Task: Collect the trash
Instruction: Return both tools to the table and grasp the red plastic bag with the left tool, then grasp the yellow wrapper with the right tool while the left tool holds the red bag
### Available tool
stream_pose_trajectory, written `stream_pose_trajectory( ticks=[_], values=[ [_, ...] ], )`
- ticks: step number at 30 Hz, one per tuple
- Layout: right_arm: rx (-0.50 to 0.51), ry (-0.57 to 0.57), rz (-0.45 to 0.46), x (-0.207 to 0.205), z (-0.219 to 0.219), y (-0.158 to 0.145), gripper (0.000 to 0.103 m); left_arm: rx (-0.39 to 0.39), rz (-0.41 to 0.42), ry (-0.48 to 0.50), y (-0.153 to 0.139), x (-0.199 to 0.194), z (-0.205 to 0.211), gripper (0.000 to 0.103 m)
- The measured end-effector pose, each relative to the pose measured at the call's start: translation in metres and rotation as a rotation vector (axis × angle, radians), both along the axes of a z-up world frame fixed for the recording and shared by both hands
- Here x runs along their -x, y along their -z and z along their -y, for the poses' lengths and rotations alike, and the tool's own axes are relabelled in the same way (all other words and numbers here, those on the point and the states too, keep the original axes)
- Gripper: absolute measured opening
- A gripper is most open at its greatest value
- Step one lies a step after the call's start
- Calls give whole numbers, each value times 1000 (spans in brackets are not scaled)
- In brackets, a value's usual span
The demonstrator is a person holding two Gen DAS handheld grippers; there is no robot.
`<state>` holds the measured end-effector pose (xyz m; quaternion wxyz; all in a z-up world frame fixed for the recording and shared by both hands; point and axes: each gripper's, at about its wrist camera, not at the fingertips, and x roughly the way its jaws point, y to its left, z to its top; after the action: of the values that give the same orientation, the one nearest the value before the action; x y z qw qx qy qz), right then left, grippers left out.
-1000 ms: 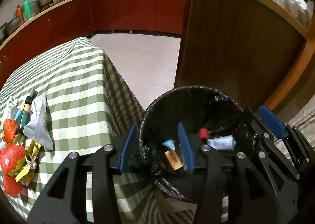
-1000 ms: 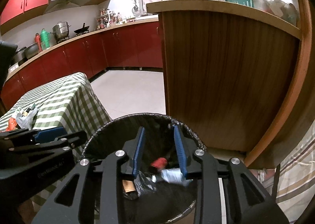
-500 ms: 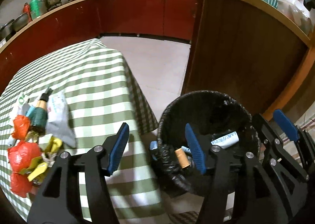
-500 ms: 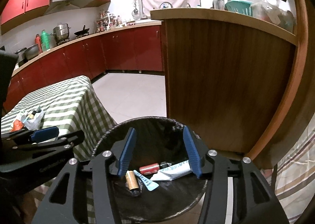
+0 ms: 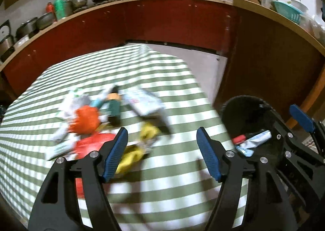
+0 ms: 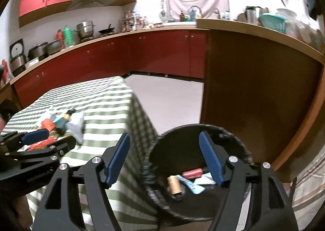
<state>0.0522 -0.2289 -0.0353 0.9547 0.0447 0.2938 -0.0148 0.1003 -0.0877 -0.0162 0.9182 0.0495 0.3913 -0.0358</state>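
Note:
A pile of trash lies on the green checked tablecloth: an orange crumpled bag, red wrappers, yellow wrappers, a dark green bottle and a white packet. My left gripper is open and empty above the table, just right of the pile. My right gripper is open and empty above the near rim of the black-lined trash bin. The bin holds a brown bottle, a red tube and a pale blue tube.
The bin stands on the floor right of the table, against a wooden counter panel. Red kitchen cabinets with pots on top run along the back. The left gripper shows at the left of the right wrist view.
Both grippers swung left from above the bin toward the table and opened wider. The left one now sits over the tablecloth by the pile.

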Motion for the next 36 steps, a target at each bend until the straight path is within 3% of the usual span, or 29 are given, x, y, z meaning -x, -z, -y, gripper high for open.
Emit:
stream_pose_trajectory(
  ticks=[8, 14, 16, 20, 24, 29, 36],
  values=[
    [-40, -90, -5, 2, -48, -5, 70, -46, 26, -91, -2, 26, -65, 78],
    [-46, -126, -20, 7, -74, -4, 70, -55, 4, -81, 11, 34, -84, 78],
    [-47, -132, -29, 9, -80, -3, 70, -40, -8, -66, 16, 32, -85, 73],
    [-46, -138, -42, 11, -90, -1, 70, -8, -38, -28, 23, 27, -81, 53],
    [-40, -142, -51, 12, -98, 1, 70, 29, -64, 15, 30, 26, -81, 26],
    [-35, -148, -63, 13, -108, 3, 70, 53, -60, 52, 32, 31, -83, 17],
    [-30, -173, -73, 12, -127, 5, 70, 82, -51, 45, 23, 49, -106, 16]
  ],
)
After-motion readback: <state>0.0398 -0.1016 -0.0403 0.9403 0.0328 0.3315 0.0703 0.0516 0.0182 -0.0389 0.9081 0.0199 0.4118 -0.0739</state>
